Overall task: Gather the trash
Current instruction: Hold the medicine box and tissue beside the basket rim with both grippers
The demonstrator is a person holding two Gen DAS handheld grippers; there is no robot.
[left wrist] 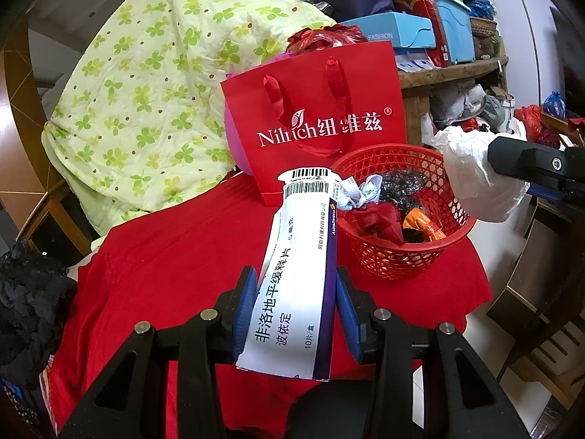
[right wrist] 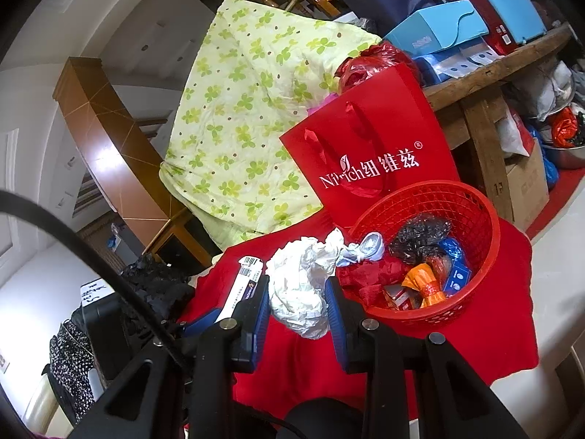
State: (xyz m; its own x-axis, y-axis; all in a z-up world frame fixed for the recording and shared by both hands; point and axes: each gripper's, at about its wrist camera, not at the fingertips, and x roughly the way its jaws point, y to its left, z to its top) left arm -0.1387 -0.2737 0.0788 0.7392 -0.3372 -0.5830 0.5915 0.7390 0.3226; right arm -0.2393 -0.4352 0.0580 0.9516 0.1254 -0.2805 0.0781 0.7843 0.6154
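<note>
My left gripper (left wrist: 297,314) is shut on a long white and purple medicine box (left wrist: 296,274), which points toward the red mesh basket (left wrist: 453,241). The same box (right wrist: 245,285) shows at the left in the right wrist view. My right gripper (right wrist: 298,303) is shut on a crumpled white plastic bag (right wrist: 303,285), held just left of the basket (right wrist: 482,234). In the left wrist view that bag (left wrist: 475,175) hangs over the basket's right rim. The basket holds several wrappers, among them orange, black and red ones.
A red cloth (left wrist: 175,256) covers the table. A red paper shopping bag (left wrist: 321,109) stands behind the basket. A green clover-print quilt (left wrist: 146,84) is heaped at the left. Boxes and bags crowd a wooden shelf (left wrist: 449,73) at the back right.
</note>
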